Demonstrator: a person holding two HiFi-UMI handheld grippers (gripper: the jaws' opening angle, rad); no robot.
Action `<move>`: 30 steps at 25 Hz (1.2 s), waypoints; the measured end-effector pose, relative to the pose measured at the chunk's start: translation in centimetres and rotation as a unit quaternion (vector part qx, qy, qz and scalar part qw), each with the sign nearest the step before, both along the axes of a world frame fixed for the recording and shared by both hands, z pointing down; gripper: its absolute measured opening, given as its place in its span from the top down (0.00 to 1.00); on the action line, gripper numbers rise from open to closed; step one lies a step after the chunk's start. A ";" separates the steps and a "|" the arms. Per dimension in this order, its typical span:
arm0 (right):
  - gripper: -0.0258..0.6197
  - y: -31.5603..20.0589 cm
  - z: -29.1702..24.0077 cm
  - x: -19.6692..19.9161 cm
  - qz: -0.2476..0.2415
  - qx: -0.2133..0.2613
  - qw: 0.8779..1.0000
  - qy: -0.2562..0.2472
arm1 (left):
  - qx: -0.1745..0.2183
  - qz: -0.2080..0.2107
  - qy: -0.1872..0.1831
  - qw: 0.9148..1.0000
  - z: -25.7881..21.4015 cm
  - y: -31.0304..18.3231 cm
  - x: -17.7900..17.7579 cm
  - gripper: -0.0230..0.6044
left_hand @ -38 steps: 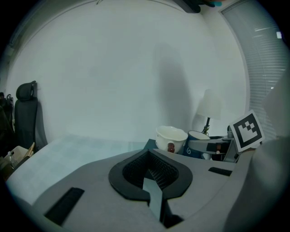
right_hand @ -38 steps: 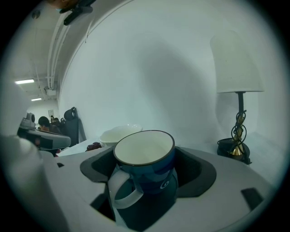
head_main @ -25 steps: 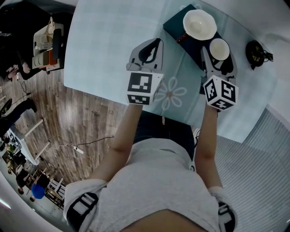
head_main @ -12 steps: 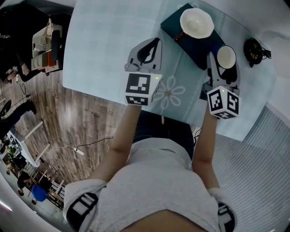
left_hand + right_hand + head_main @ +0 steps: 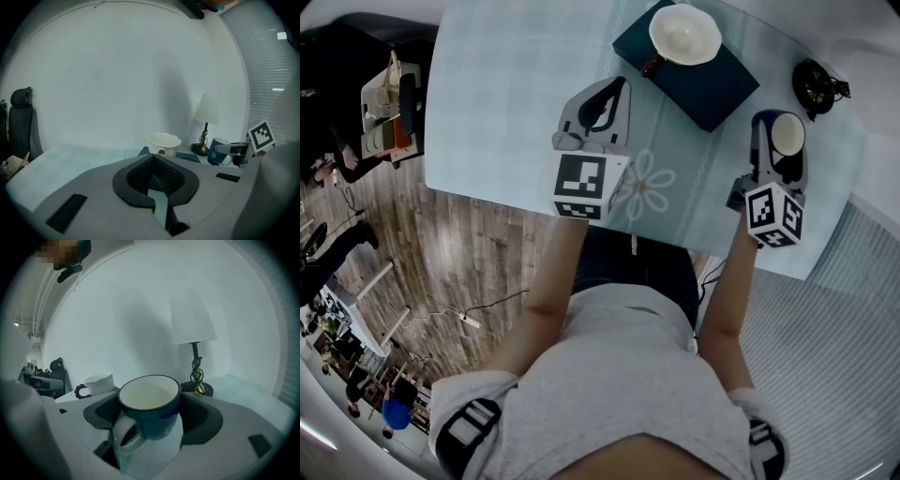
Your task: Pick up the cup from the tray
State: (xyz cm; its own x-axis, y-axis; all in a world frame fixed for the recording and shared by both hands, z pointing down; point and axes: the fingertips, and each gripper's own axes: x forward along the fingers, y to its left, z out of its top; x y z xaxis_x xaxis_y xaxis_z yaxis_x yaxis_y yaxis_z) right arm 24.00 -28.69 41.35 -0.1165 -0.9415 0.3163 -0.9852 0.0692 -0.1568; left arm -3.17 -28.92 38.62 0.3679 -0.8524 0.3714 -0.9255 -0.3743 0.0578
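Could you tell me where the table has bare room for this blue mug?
Bare: cloth left of the left gripper, and the flower print nearside of the tray. Crowded: right corner between tray, lamp base and blue mug.

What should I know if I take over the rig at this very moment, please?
Left gripper: jaws shut, empty, over the table.
Right gripper: jaws shut on the blue cup, which is upright.
The cup is clear of the tray, to its right and near the lamp. A white cup sits on the tray.
Done: blue cup picked up.
Left: probably only to keep it level; no set-down spot is evident.
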 end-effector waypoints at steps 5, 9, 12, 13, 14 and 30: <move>0.40 0.3 2.5 1.3 0.010 -0.019 1.000 -0.001 | 0.003 0.013 -0.006 1.000 0.0 0.4 1.2 0.96; 0.40 0.3 4.4 1.4 0.007 -0.035 0.999 -0.004 | 0.002 0.016 -0.008 1.000 0.2 0.8 1.5 0.96; 0.40 0.2 5.6 1.3 0.001 -0.043 0.999 0.000 | 0.001 0.019 -0.010 1.000 0.4 1.1 1.8 0.96; 0.40 0.2 5.9 1.2 0.000 -0.046 0.999 0.002 | 0.000 0.019 -0.010 1.000 0.5 1.2 1.9 0.96; 0.40 0.2 6.3 1.1 -0.002 -0.049 0.999 0.004 | -0.001 0.019 -0.010 1.000 0.5 1.3 1.9 0.96; 0.40 0.5 7.1 0.5 -0.035 -0.036 0.998 0.029 | -0.005 0.023 -0.015 1.000 0.8 1.6 2.5 0.96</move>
State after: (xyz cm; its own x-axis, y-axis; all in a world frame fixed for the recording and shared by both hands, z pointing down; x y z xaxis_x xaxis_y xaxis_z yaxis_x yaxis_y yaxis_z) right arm 24.51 -28.14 48.42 -0.1606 -0.9063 0.3910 -0.9859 0.1286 -0.1069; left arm -0.65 -27.35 39.41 0.3945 -0.8310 0.3923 -0.9090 -0.4154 0.0342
